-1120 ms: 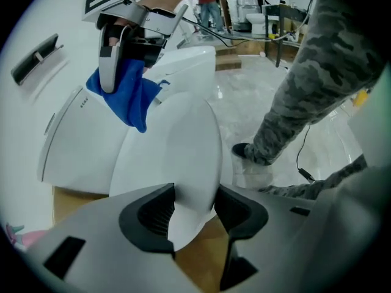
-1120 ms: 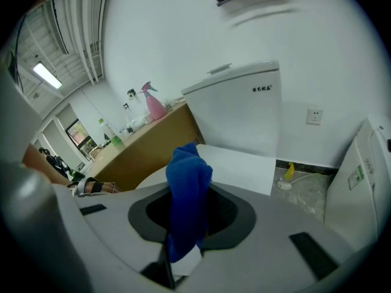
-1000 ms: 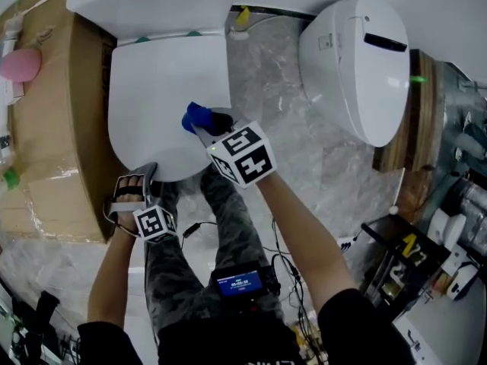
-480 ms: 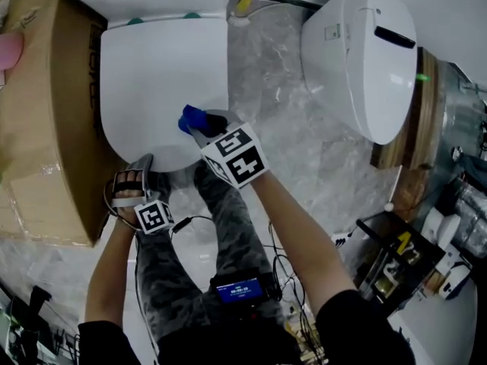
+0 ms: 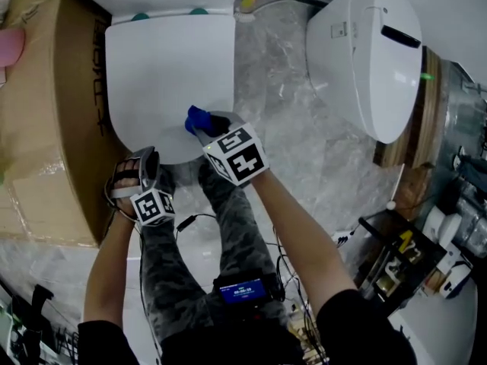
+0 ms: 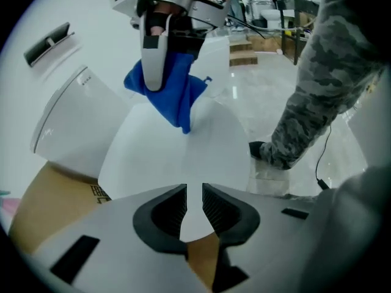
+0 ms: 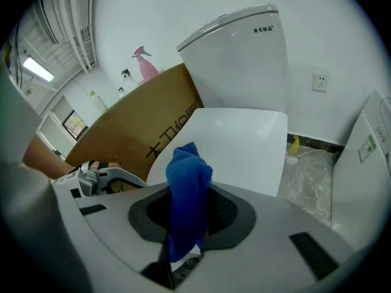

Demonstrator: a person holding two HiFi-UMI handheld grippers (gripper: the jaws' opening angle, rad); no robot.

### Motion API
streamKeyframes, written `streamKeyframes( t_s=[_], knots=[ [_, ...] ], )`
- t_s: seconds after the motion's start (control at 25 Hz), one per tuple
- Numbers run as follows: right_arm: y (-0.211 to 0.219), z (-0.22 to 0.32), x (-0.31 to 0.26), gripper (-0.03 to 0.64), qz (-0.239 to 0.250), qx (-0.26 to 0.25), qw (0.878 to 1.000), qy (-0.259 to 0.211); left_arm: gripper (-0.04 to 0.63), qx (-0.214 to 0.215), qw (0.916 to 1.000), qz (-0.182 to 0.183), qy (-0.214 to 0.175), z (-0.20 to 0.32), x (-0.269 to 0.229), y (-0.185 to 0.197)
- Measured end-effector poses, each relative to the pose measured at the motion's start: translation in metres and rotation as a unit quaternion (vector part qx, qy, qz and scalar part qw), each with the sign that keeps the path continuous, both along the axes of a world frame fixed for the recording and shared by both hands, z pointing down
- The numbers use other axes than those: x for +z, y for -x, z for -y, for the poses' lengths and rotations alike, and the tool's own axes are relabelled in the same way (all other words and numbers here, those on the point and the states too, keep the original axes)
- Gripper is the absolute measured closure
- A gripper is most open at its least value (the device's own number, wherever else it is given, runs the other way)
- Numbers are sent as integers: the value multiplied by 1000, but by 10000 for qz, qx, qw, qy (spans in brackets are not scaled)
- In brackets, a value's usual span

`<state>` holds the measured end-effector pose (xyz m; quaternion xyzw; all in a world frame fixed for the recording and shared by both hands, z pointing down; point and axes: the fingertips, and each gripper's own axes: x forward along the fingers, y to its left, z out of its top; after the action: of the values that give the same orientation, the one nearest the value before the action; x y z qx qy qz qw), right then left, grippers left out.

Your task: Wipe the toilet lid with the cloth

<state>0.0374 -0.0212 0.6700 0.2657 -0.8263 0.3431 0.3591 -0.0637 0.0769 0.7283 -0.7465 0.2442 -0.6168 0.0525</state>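
Your right tongs point(image 7: 189, 201) are clamped on the blue cloth point(image 7: 187, 182), gripping its lower part. The cloth's long axis runs along the tongs. Its free end sticks out past the tips and, in the head view, points toward 10 o'clock, over the front right part of the toilet lid point(image 5: 167, 67). In the left gripper view that free end hangs down to the lid, but whether it touches the lid cannot be told.

The lid lies shut and flat. Its long axis runs from 12 to 6 o'clock, with the hinge end at 12 by the tank point(image 7: 238, 60) and the rounded front at 6.

Your left tongs point(image 6: 194, 200) sit at the lid's front rim, near its 7 o'clock, and have just been closing. Only a narrow gap is left and nothing is pinched in it; the rim and the cardboard box point(image 5: 46, 143) show through. The box stands just beside the toilet at 9 o'clock.
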Motion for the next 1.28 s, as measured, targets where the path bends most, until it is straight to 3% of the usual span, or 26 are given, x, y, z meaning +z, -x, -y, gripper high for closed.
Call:
streamKeyframes(
  t_s=[0.2, 0.4, 0.56, 0.72, 1.0, 1.12, 1.28],
  knots=[
    [3, 8, 3, 526, -61, 153, 9999, 44, 548, -814, 9954, -501, -32, 27, -20, 4],
    [3, 33, 3, 526, -181, 391, 9991, -16, 583, -1509, 9831, -1028, -151, 67, -44, 9],
    [8, 60, 1, 526, -418, 306, 9984, -238, 584, -1897, 9721, -1358, -253, 98, -57, 17],
    [21, 94, 3, 526, -470, 341, 9978, -322, 584, -2406, 9527, -1854, -89, 124, -63, 27],
    [48, 159, 12, 526, -667, 327, 9953, -628, 584, -3335, 9025, -2715, 237, 169, -70, 47],
    [58, 180, 21, 526, -764, 308, 9945, -655, 584, -3528, 8899, -2879, 273, 184, -72, 53],
    [71, 202, 35, 526, -910, 253, 9929, -717, 584, -3655, 8803, -3007, 317, 195, -70, 58]
  ],
)
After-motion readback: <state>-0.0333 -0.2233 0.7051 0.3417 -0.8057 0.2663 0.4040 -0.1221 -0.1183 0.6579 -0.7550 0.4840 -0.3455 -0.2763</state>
